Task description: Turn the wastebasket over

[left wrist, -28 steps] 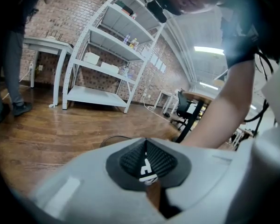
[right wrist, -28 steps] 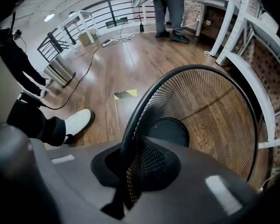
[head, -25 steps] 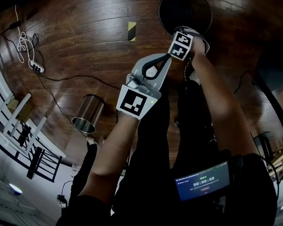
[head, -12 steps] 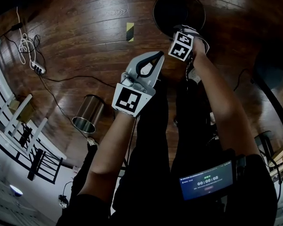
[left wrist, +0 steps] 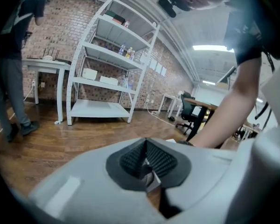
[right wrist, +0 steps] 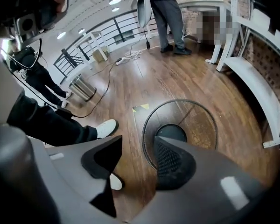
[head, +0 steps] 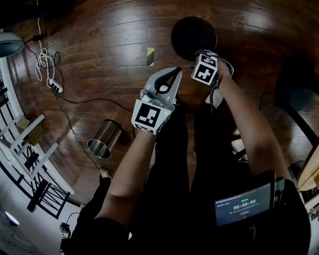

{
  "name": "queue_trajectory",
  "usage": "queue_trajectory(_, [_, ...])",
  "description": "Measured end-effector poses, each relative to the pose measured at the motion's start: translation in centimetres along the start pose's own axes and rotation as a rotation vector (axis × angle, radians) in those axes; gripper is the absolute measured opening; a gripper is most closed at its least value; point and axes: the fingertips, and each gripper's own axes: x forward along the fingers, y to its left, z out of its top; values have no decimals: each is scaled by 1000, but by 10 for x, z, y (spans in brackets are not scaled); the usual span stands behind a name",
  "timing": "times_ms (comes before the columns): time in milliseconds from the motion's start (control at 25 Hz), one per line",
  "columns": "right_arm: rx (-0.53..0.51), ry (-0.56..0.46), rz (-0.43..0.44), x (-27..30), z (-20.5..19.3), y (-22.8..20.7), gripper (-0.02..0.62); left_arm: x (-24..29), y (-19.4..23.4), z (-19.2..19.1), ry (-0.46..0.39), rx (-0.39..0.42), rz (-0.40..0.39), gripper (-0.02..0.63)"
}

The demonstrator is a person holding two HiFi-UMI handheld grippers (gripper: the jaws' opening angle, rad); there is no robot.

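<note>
The black mesh wastebasket (head: 192,35) stands upright on the wooden floor, mouth up; the right gripper view looks down into its round rim (right wrist: 182,136) and dark bottom. My right gripper (head: 201,56) hangs above its near rim, pointing steeply down. Its jaws (right wrist: 137,155) stand wide apart and are closing slightly, with nothing between them. My left gripper (head: 169,78) is held to the left of the right one, clear of the basket, pointing out across the room. Its ribbed pads (left wrist: 155,158) meet, holding nothing.
A shiny metal bin (head: 105,139) lies on its side on the floor at the left. A yellow-black tape mark (head: 150,56) sits left of the basket. Cables and a power strip (head: 52,84) lie far left. White shelving (right wrist: 259,85) stands close to the basket. A person (right wrist: 170,13) stands beyond.
My right gripper was shut at the basket's rim; it has opened and lifted off it. The left gripper has risen too. The basket stays upright on the floor.
</note>
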Motion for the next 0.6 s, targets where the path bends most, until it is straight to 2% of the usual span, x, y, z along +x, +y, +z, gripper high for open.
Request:
queue_trajectory(80, [15, -72, -16, -37, 17, 3, 172, -5, -11, 25, -17, -16, -4, 2])
queue_trajectory(120, [38, -130, -16, -58, 27, 6, 137, -7, -16, 36, -26, -22, -5, 2])
queue_trajectory(200, [89, -277, -14, -103, 51, 10, 25, -11, -26, 54, -34, -22, -7, 0])
queue_trajectory(240, [110, -352, -14, -125, 61, 12, 9, -12, -31, 64, -37, -14, -10, 0])
queue_trajectory(440, [242, -728, 7, -248, 104, 33, 9, -30, -60, 118, -77, 7, -27, 0])
queue_trajectory(600, [275, -996, -94, -381, 125, 55, 9, -55, -89, 172, -122, 17, -36, 0])
